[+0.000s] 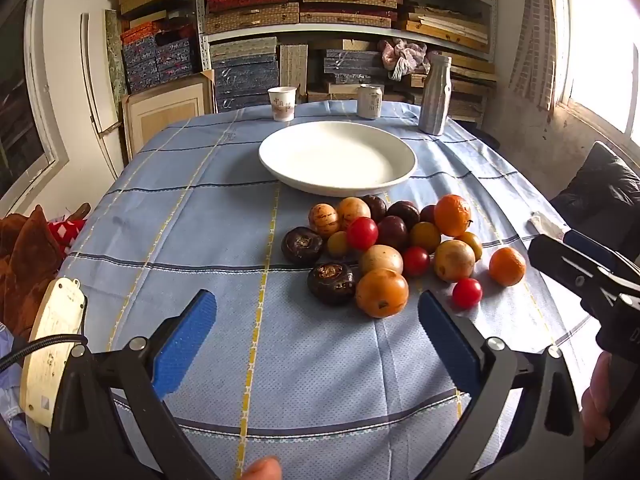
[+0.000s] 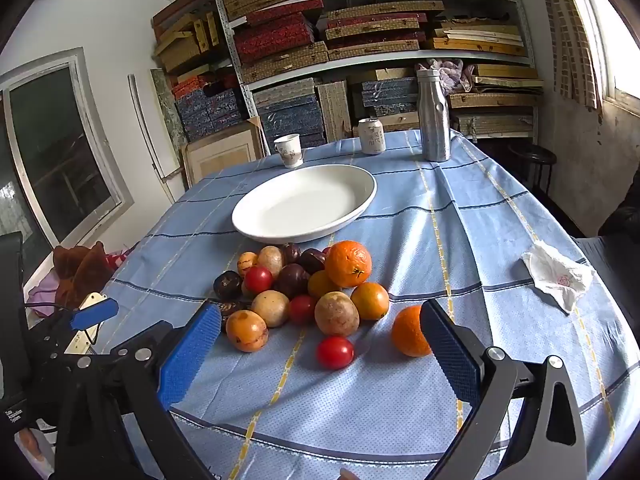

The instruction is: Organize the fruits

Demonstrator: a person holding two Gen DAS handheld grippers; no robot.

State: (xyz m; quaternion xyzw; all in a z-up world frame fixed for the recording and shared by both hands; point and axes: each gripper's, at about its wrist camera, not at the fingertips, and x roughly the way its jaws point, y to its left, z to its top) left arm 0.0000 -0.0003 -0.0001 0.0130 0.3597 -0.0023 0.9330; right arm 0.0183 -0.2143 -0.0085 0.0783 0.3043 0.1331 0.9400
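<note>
Fruit heaped on cloth just before empty plate, apparently its destination; left gripper and right gripper hovering near, jaws spread wide, nothing pinched, poised for picking

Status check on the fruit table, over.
Left gripper and right gripper open, empty. Fruit pile loose on cloth, plate bare. Nothing in the way.

Mixed fruit heaped in front of an empty plate

A heap of small round fruits, orange, red, tan and dark purple, lies on the bench just before a wide, shallow white plate; one red cherry tomato and one small orange tangerine sit slightly apart.
</note>
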